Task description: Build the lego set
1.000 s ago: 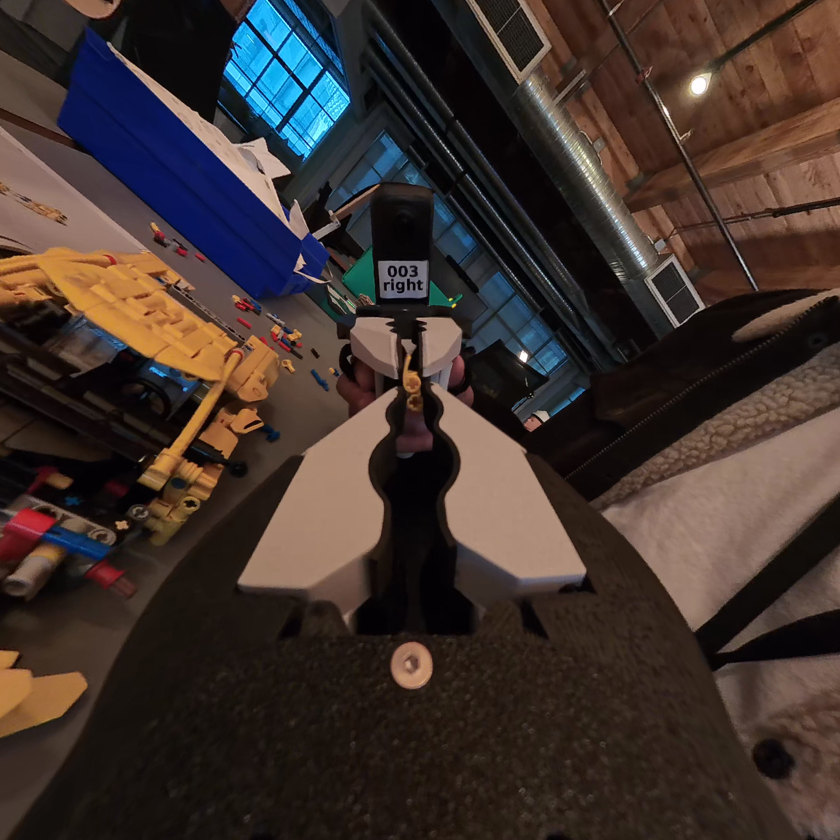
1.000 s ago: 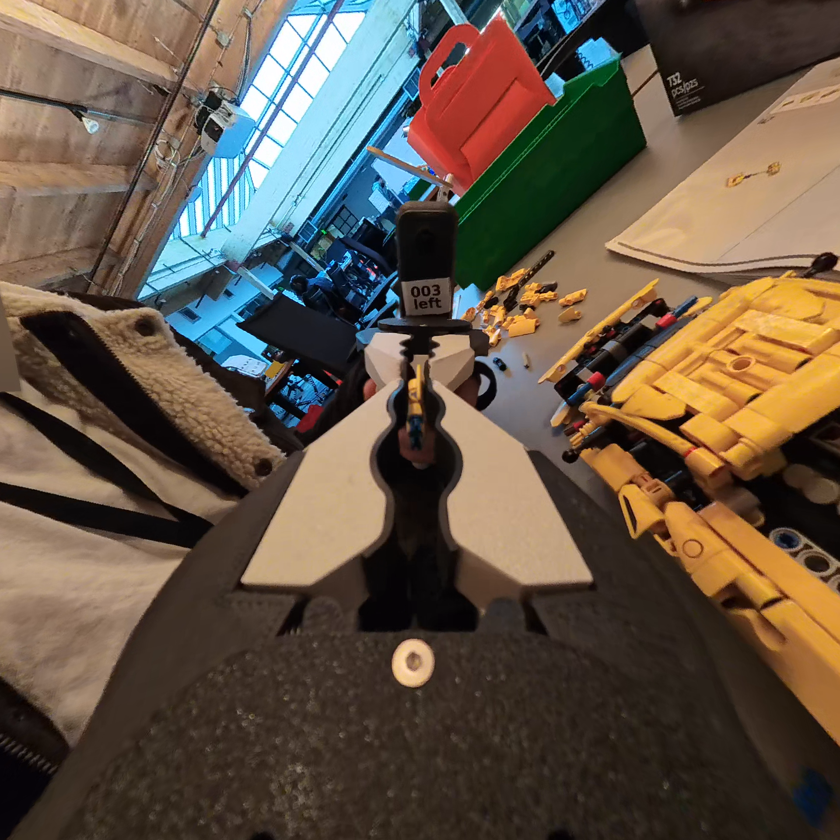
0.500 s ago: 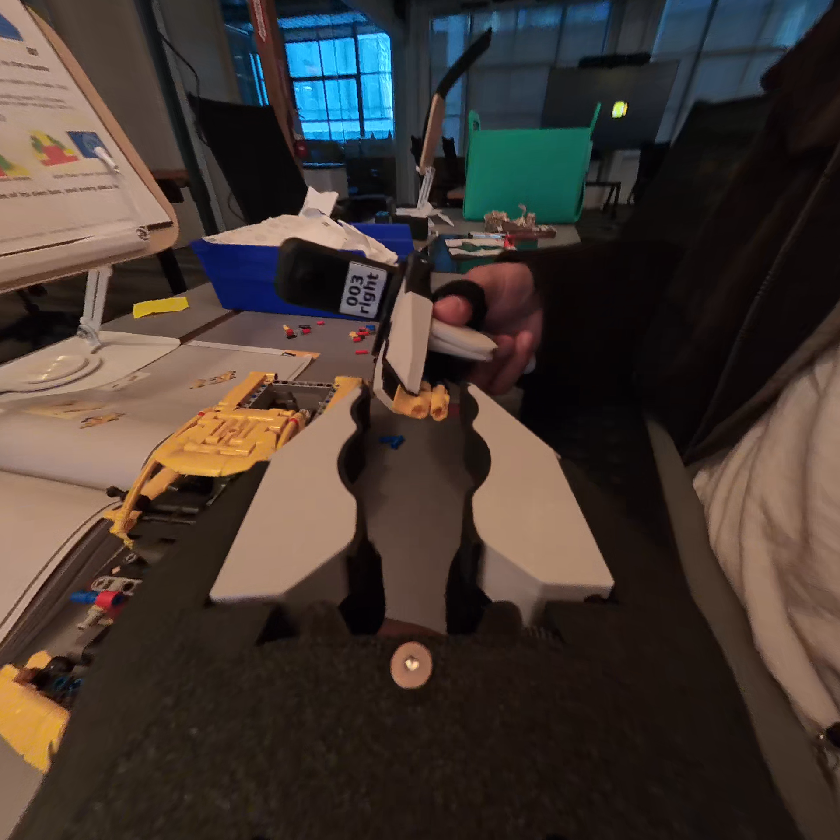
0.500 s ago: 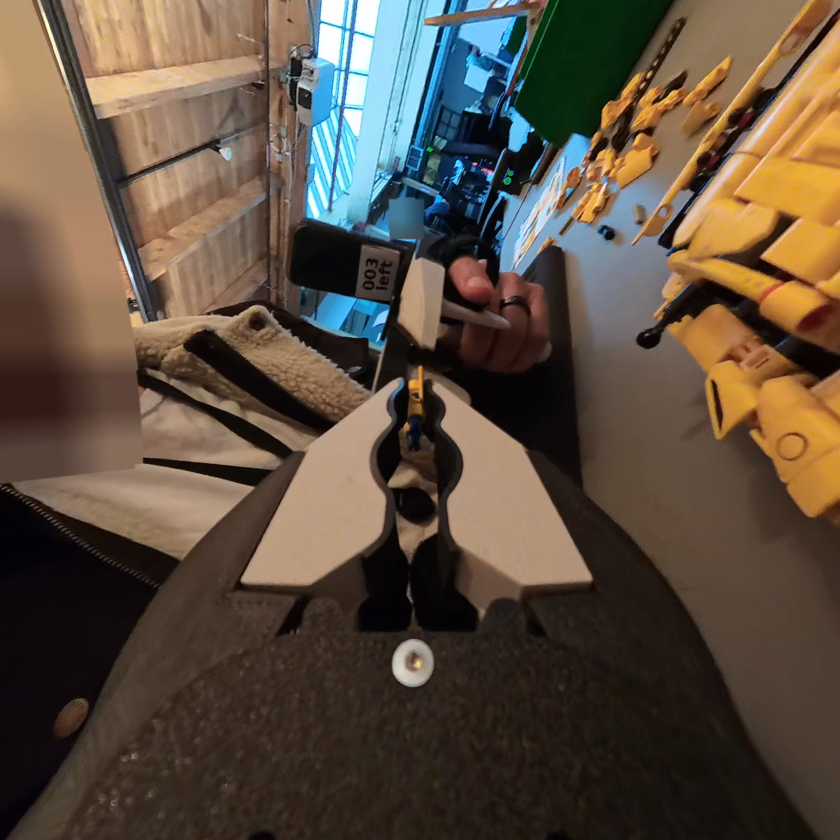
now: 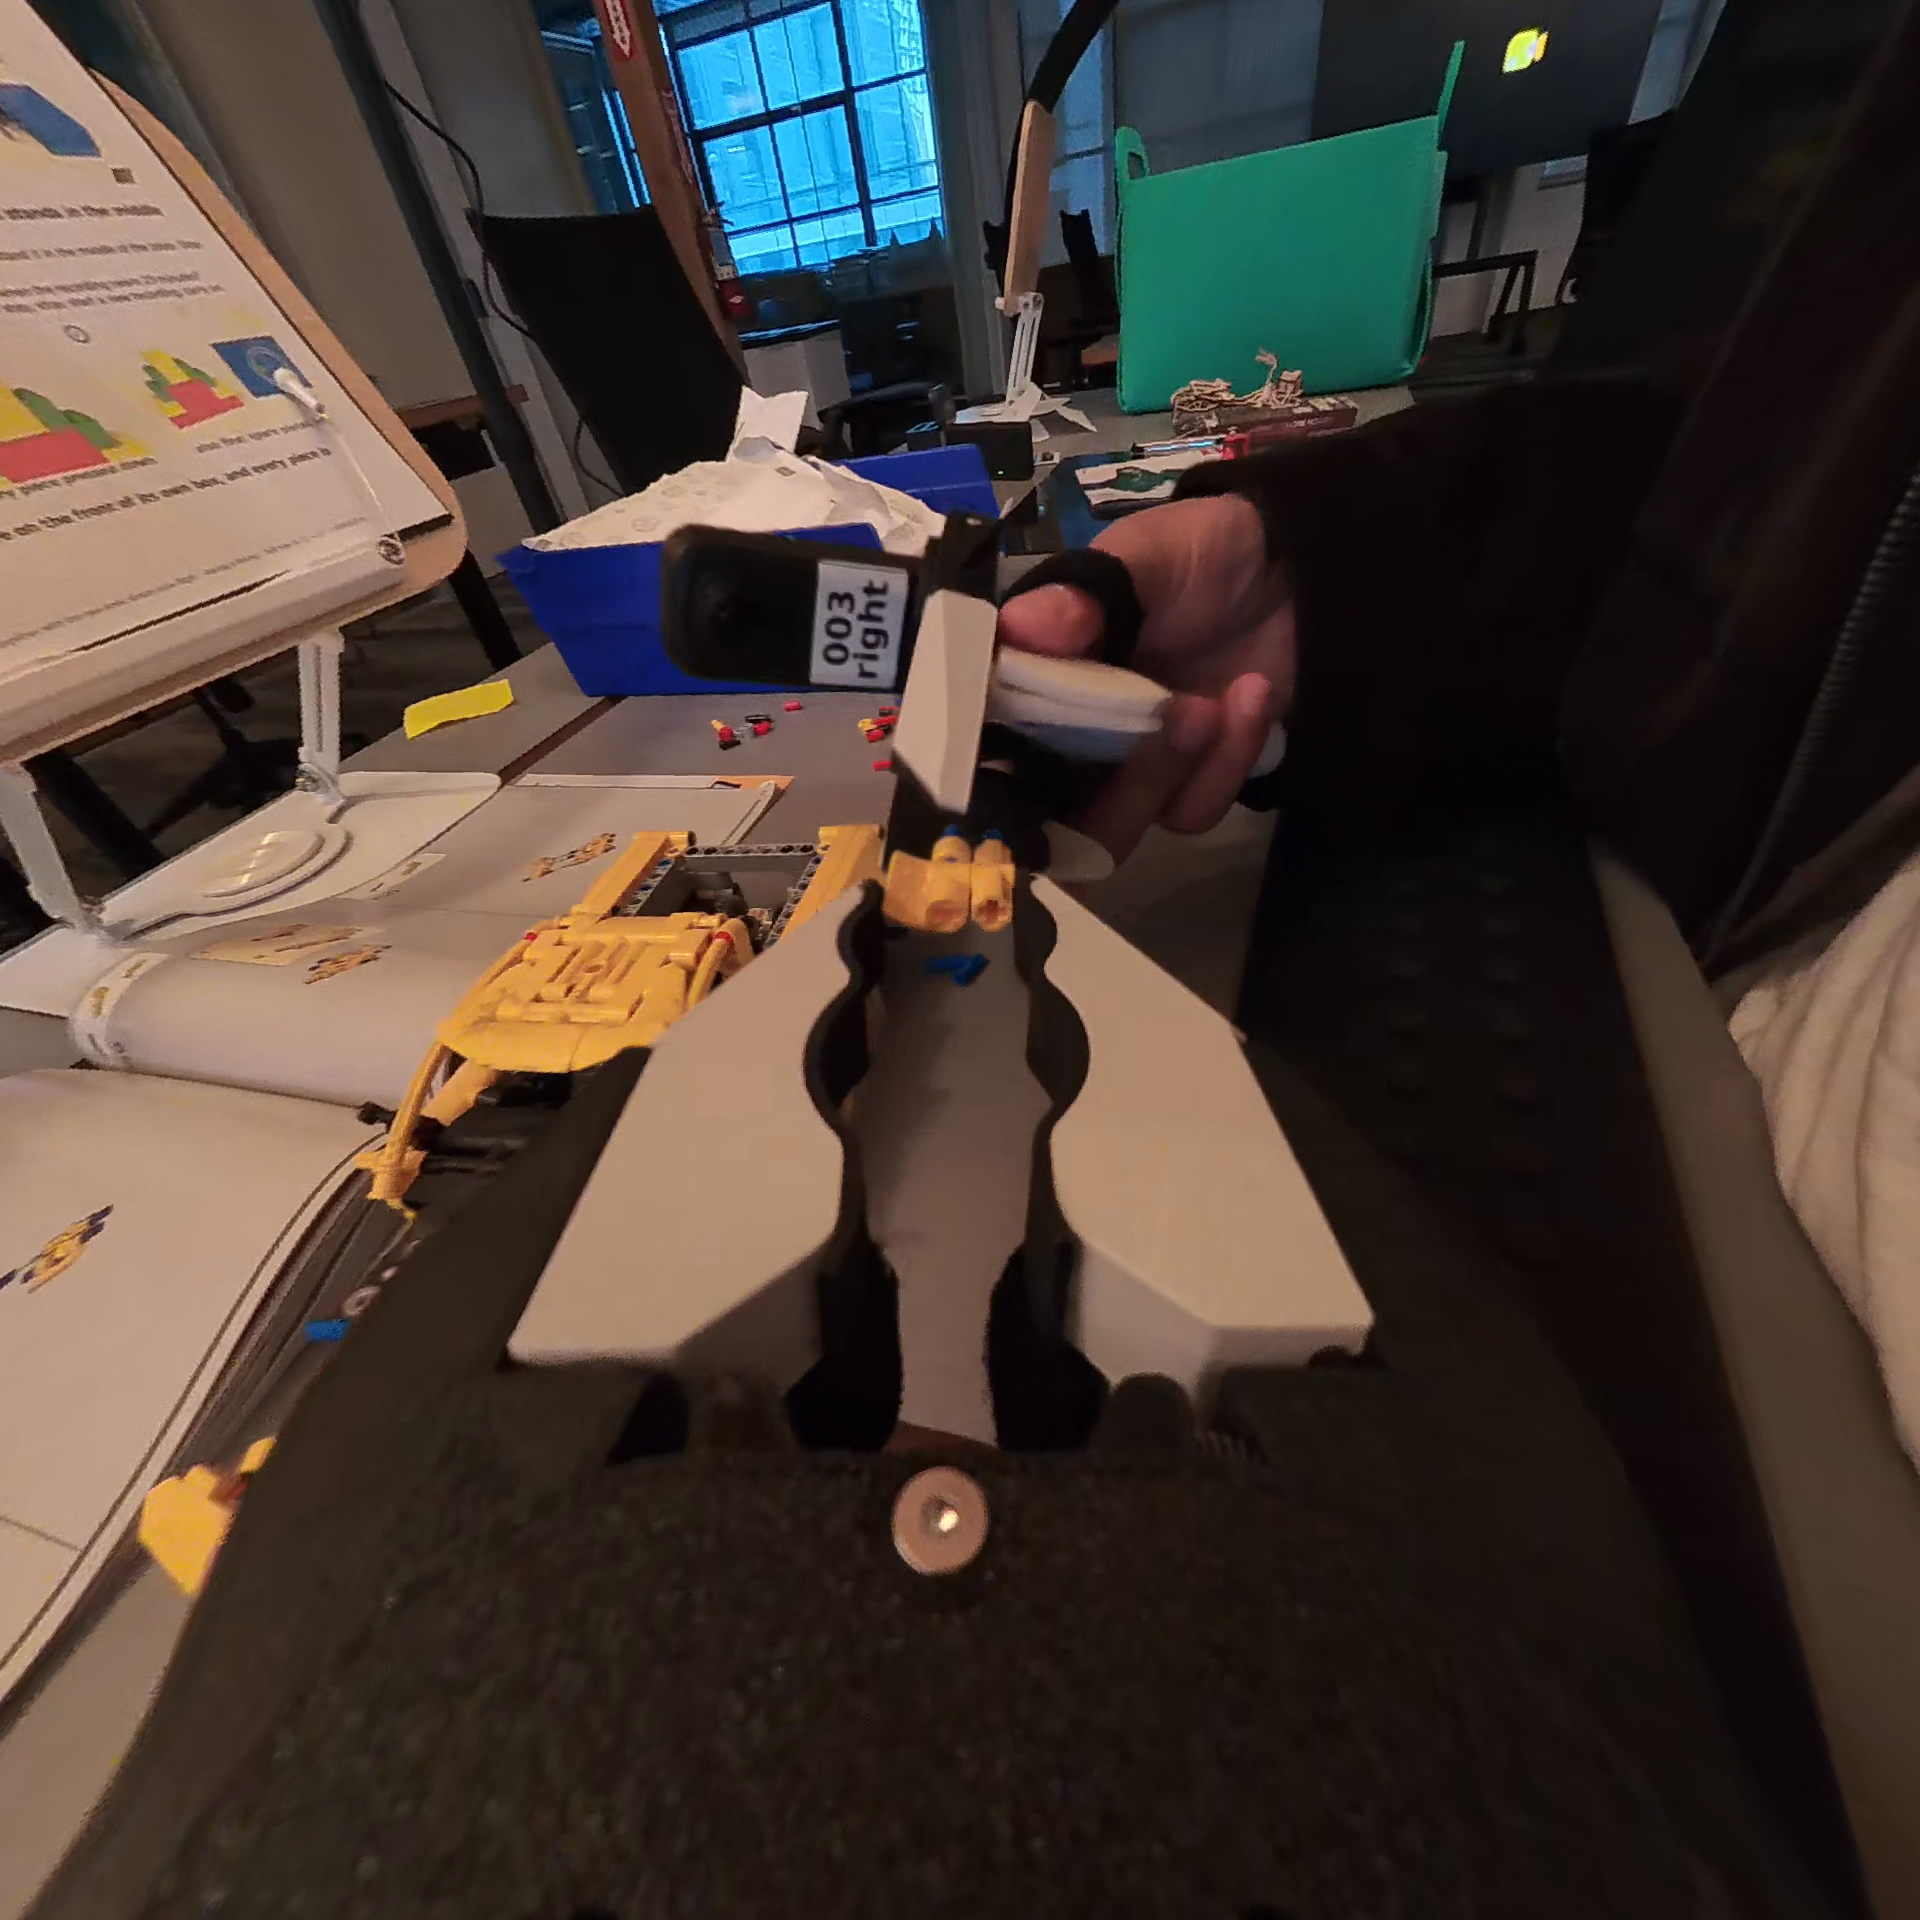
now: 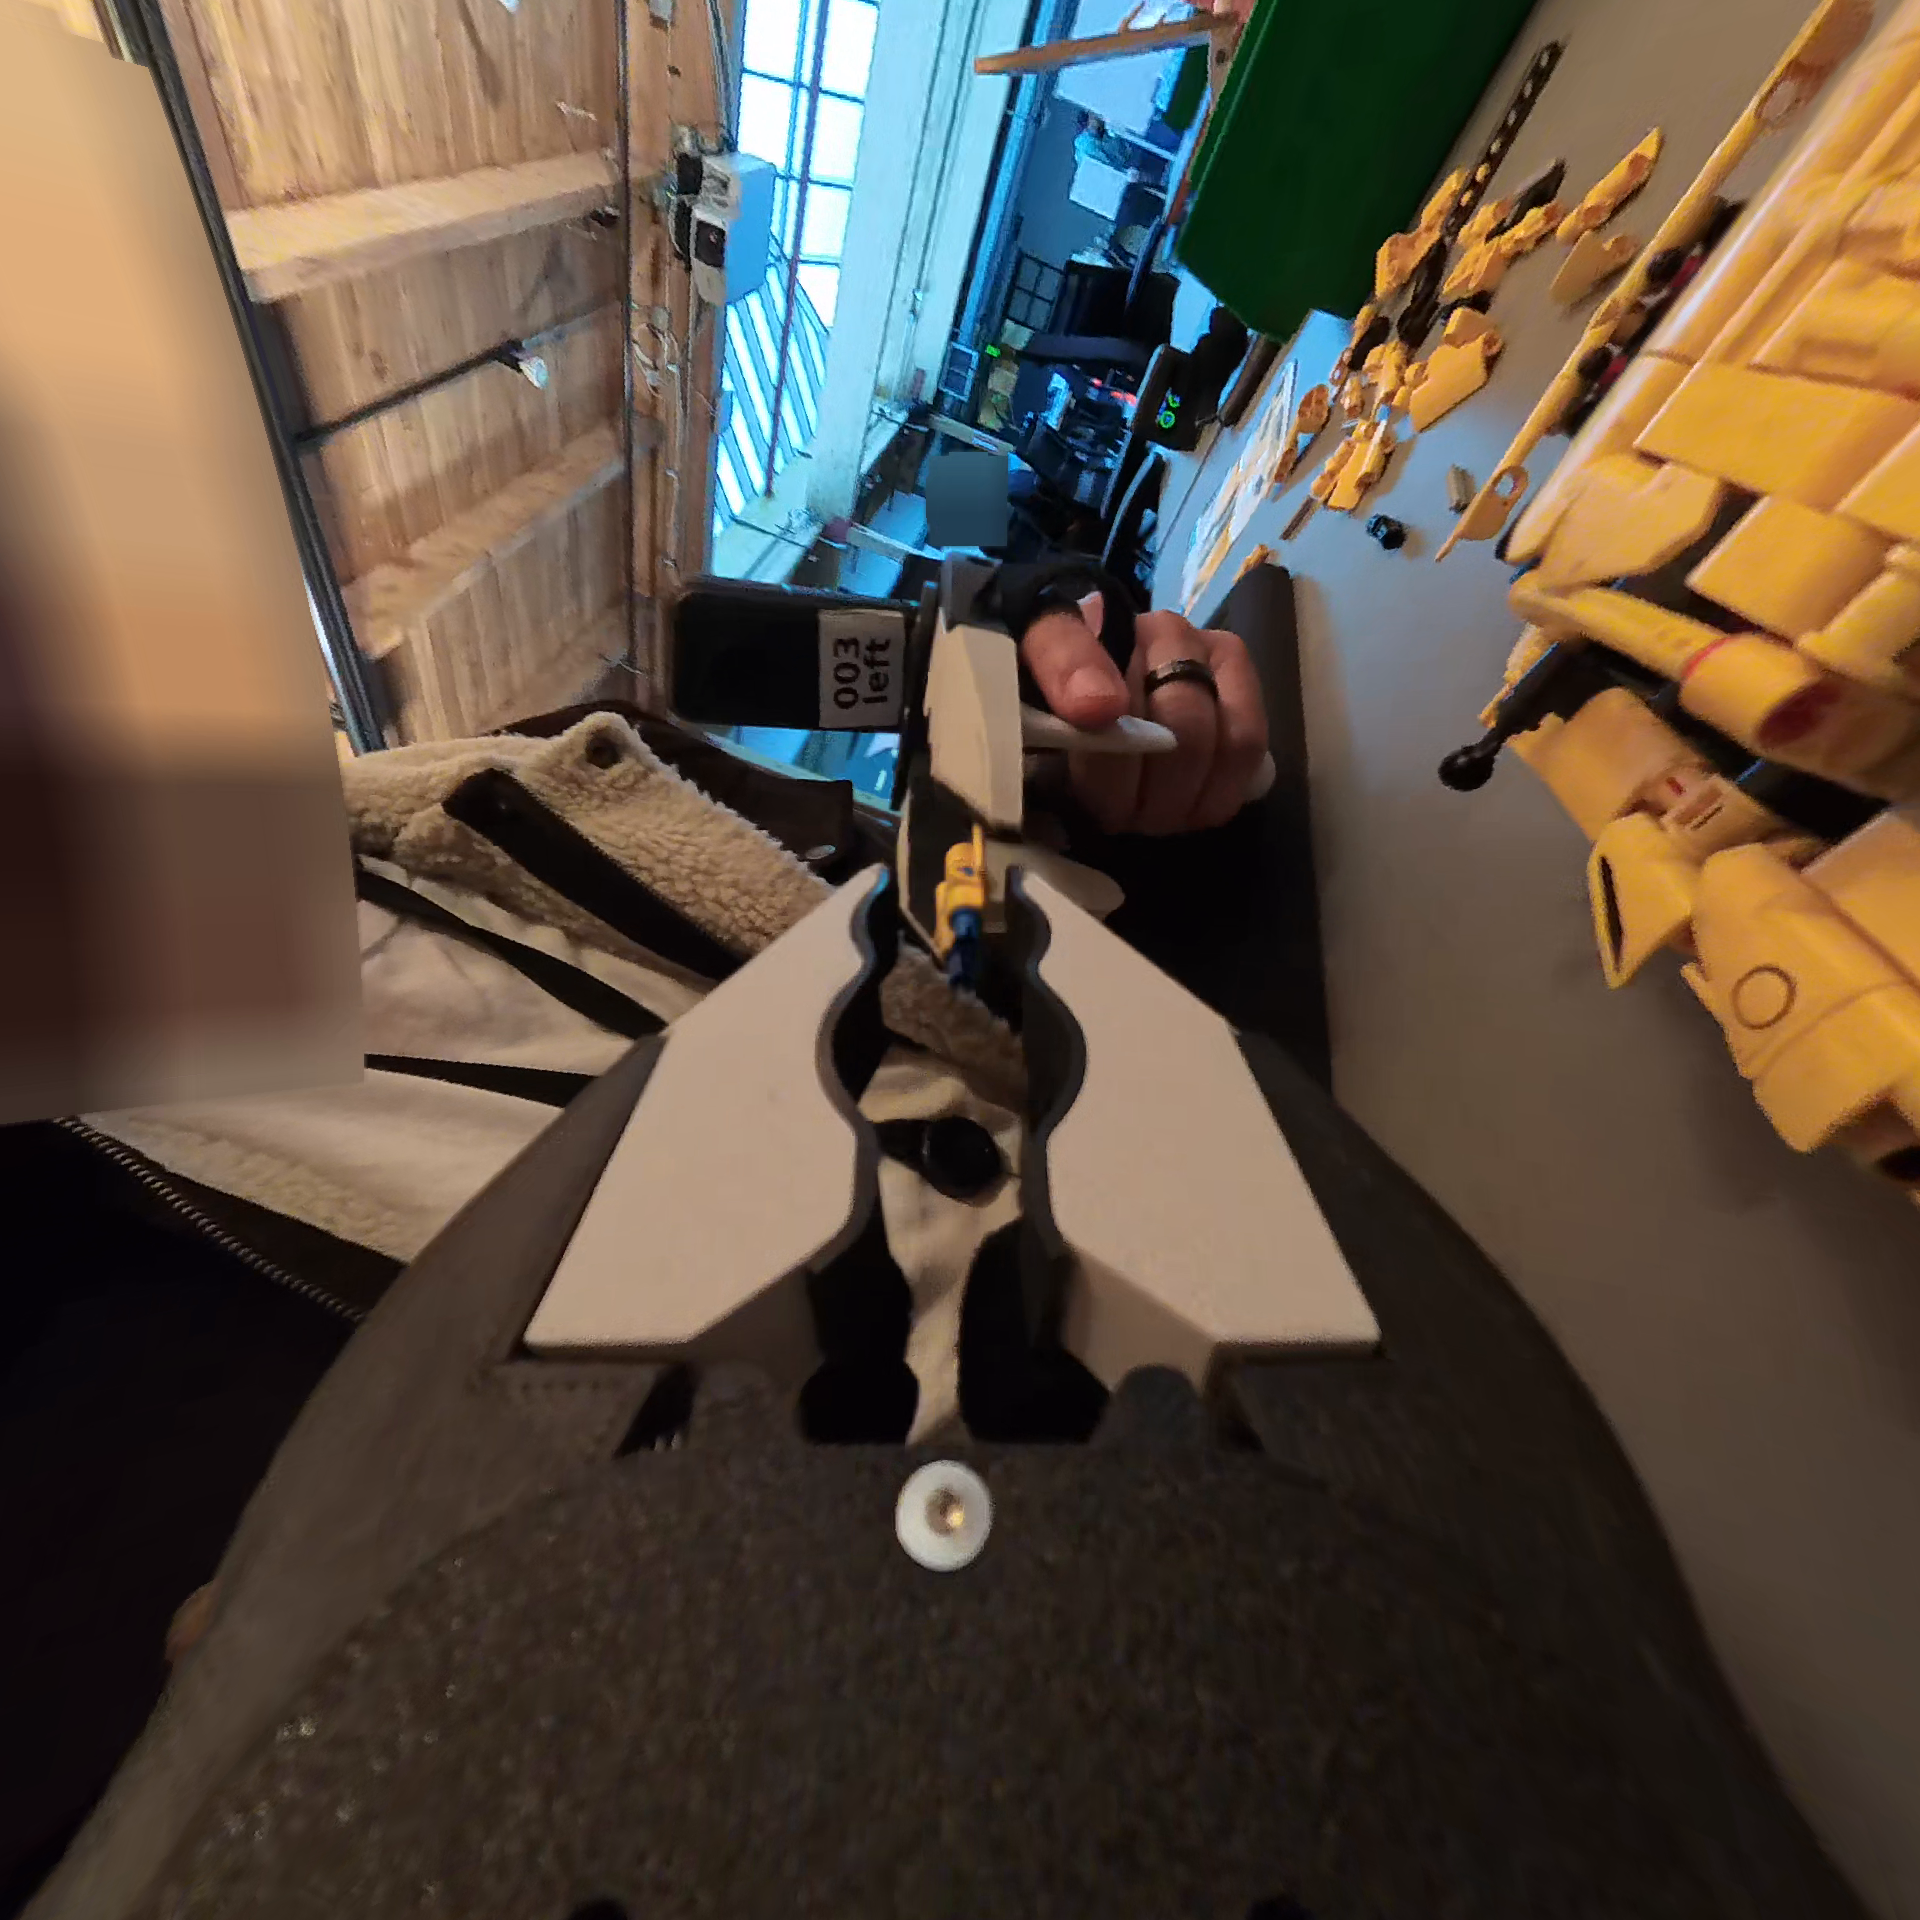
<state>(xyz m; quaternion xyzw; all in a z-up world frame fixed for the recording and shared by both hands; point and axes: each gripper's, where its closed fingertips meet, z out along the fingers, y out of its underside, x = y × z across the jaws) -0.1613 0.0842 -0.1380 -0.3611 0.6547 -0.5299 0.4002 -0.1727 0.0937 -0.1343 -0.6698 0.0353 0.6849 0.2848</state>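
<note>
Left wrist view: small yellow piece (image 5: 948, 883) w/ blue pins at frame centre, clamped in right gripper (image 5: 940, 831); left gripper (image 5: 945, 914) fingers spread apart, nothing held; yellow lego car (image 5: 603, 977) on table (image 5: 1143, 935) centre-left; blue bin (image 5: 613, 613) upper centre-left.

A grey table (image 5: 644, 732) carries a partly built yellow lego car (image 5: 603, 966), which sits on open instruction pages (image 5: 156, 1195). Small red loose pieces (image 5: 748, 727) lie near a blue bin (image 5: 592, 623). A white stand base (image 5: 260, 852) rests beside the pages.
</note>
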